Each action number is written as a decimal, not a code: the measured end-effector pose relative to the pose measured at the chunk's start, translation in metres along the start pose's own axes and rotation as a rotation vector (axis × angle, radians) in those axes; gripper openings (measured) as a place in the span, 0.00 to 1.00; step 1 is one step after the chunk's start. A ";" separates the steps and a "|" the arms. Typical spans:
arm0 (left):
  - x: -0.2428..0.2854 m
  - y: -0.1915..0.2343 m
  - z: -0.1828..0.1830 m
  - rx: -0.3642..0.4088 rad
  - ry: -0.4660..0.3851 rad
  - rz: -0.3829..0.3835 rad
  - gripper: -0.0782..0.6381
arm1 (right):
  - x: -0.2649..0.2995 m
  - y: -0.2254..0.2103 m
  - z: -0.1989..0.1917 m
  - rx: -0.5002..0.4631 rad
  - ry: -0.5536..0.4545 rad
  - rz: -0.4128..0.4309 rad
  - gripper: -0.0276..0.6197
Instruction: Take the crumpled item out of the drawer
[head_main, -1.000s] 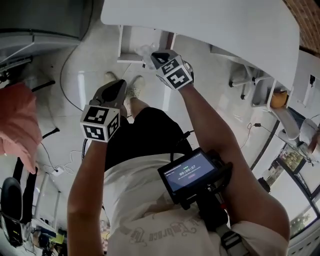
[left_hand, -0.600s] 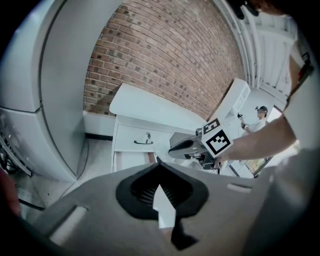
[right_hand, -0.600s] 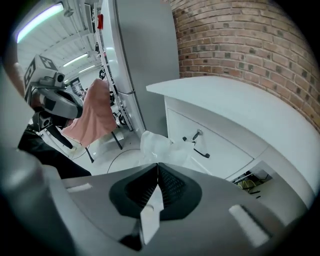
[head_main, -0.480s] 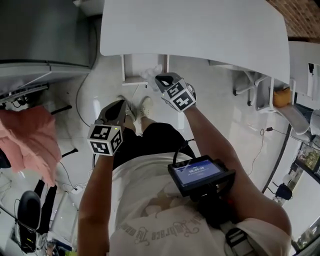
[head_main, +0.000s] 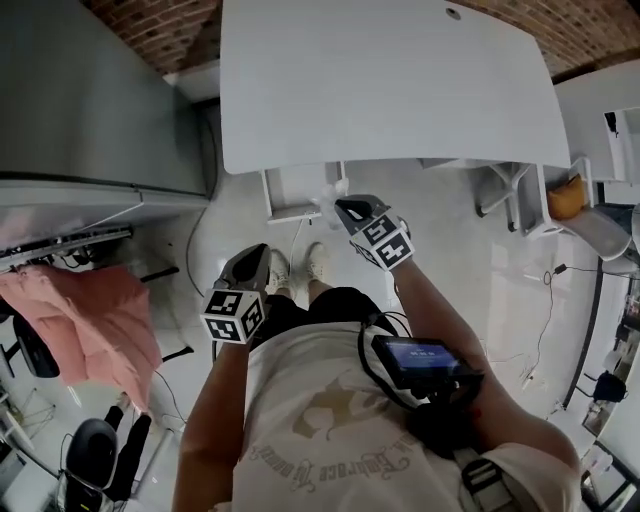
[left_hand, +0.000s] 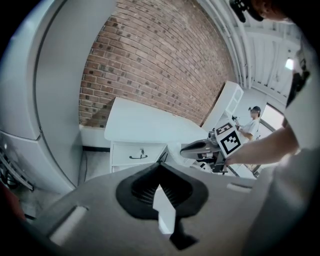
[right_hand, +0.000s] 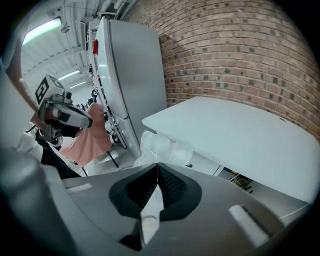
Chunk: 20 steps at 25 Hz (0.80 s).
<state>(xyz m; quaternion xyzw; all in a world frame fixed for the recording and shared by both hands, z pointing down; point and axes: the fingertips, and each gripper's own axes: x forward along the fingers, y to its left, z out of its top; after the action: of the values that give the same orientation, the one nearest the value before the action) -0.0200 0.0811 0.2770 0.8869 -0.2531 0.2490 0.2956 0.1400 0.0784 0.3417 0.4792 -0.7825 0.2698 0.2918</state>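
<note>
Right hand-held gripper clamped on crumpled clear plastic wrap, held just outside white drawer unit below white counter. Left hand-held gripper closed, empty. Extraction looks done; next, carry wrap clear, pick set-down spot.

Your right gripper has its jaws together at the tips, pinching the crumpled plastic, which bulges clear and whitish just beyond them. Behind the plastic, the white desk runs off to your right, and its underside is in shadow. A brick wall fills the upper right. A tall grey cabinet stands to the left of the desk. Further left you see your left gripper held sideways, its marker cube uppermost, with a pink cloth hanging behind it.
</note>
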 end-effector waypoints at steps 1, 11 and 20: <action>-0.003 0.001 0.004 0.010 -0.004 -0.001 0.11 | -0.006 0.000 0.004 0.010 -0.016 -0.009 0.06; -0.017 -0.018 0.056 0.088 -0.052 -0.046 0.11 | -0.071 -0.012 0.049 0.088 -0.167 -0.074 0.06; -0.026 -0.024 0.085 0.144 -0.082 -0.087 0.11 | -0.113 -0.006 0.097 0.098 -0.314 -0.082 0.06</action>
<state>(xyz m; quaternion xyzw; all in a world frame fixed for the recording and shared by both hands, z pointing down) -0.0007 0.0504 0.1929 0.9254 -0.2075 0.2172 0.2310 0.1680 0.0749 0.1949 0.5609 -0.7841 0.2172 0.1529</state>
